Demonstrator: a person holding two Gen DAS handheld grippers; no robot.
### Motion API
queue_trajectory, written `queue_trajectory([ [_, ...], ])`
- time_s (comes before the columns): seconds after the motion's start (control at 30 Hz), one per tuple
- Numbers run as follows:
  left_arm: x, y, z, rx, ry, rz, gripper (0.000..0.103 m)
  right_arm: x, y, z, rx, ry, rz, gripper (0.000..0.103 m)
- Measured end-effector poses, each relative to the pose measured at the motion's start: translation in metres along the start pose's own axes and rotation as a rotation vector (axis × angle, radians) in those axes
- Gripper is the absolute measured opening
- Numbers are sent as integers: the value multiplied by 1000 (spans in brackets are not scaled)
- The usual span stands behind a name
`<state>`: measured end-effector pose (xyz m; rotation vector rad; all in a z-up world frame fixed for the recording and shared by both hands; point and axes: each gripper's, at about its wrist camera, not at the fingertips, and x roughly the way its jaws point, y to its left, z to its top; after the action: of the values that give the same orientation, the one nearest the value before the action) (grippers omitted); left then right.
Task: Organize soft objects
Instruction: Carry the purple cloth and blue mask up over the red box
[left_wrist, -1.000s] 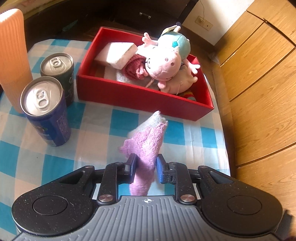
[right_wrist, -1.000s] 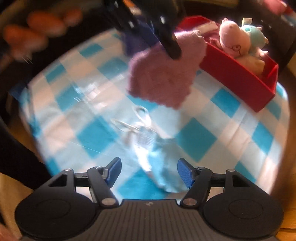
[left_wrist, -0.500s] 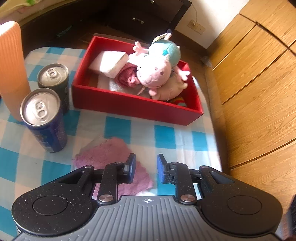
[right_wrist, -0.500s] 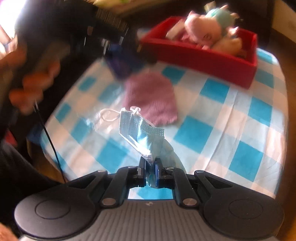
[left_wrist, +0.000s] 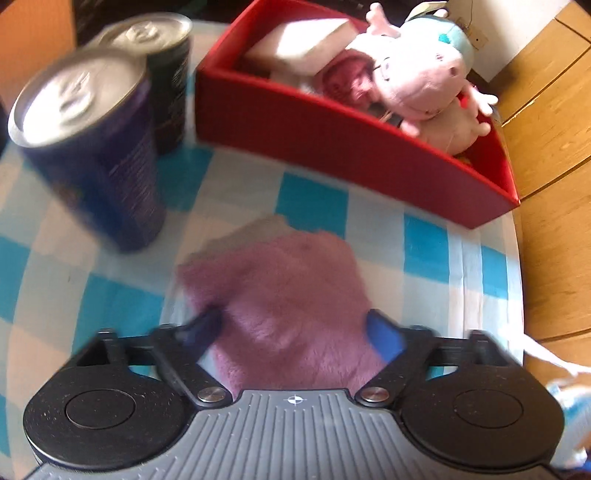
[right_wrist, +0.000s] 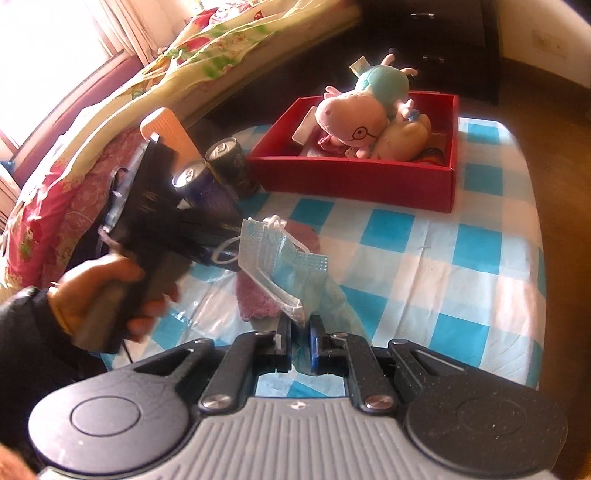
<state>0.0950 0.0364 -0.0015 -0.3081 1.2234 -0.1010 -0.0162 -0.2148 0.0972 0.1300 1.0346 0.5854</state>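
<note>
A purple fuzzy cloth (left_wrist: 291, 295) lies flat on the blue-checked tablecloth. My left gripper (left_wrist: 295, 332) is open, its fingers either side of the cloth's near edge. My right gripper (right_wrist: 297, 343) is shut on a blue face mask (right_wrist: 284, 266) and holds it above the table. The cloth also shows behind the mask in the right wrist view (right_wrist: 258, 299). A red box (left_wrist: 332, 133) at the far side holds a pink pig plush (left_wrist: 417, 85), a white block and a dark pink knit item. The box (right_wrist: 354, 181) and plush (right_wrist: 354, 118) also show in the right wrist view.
Two drink cans (left_wrist: 92, 147) stand left of the box, with an orange ribbed cylinder (right_wrist: 170, 129) behind them. The person's hand holds the left gripper (right_wrist: 147, 221). Wooden cabinets (left_wrist: 546, 110) are on the right. A bed with floral covers (right_wrist: 110, 110) is beyond the table.
My left gripper let the purple cloth drop onto the table, then opened wide and came down low over it. My right gripper shut on the face mask and lifted it.
</note>
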Motion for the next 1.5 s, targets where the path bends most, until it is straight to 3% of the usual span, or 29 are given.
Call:
queue_trajectory([
  [0.03,0,-1,1,-6,14,-27,38,-2,-1,0,3,-7,4,0],
  [0.07,2,0,2,-22,49,-70,8,-3,-2,0,8,-10,7,0],
  [0.1,5,0,2,-29,78,-103,3,-4,-3,0,16,-13,11,0],
  [0.2,6,-9,-5,50,70,-51,0,-7,-8,1,41,-24,19,0],
  [0.33,-6,-13,-3,32,50,-114,0,-16,-11,4,56,-61,25,0],
  [0.43,-19,-15,2,30,7,-113,0,-20,-14,3,68,-75,21,0],
  [0.47,-21,-17,3,40,-10,-74,4,-20,-15,3,73,-75,19,0],
  [0.53,-21,-23,8,70,-45,2,28,-20,-16,3,78,-73,21,0],
  [0.57,-16,-26,11,75,-38,-4,56,-20,-16,4,78,-73,24,0],
  [0.6,-13,-29,14,70,-31,-22,77,-20,-15,4,78,-73,30,0],
  [0.73,-11,-55,19,155,-80,34,90,-22,-18,5,93,-76,47,0],
  [0.77,-6,-63,19,171,-73,43,98,-24,-20,4,99,-80,52,0],
  [0.97,40,-100,-10,305,53,133,95,-38,-44,6,175,-128,18,0],
  [1.0,41,-108,-20,371,36,176,93,-41,-48,6,187,-135,17,0],
  [1.03,39,-111,-25,392,28,173,90,-43,-50,7,194,-141,18,0],
  [1.07,35,-109,-25,380,25,167,78,-45,-52,7,198,-146,19,0],
  [1.1,28,-106,-23,362,12,165,51,-47,-53,7,200,-150,22,0],
  [1.13,22,-100,-20,339,9,163,34,-49,-52,8,200,-154,27,0],
  [1.17,17,-91,-16,296,21,131,8,-50,-52,9,200,-158,34,0],
  [1.27,6,-67,-11,171,31,28,7,-53,-47,10,192,-173,50,0],
  [1.5,-39,-56,-8,128,-38,-72,7,-51,-37,18,195,-193,53,0],
])
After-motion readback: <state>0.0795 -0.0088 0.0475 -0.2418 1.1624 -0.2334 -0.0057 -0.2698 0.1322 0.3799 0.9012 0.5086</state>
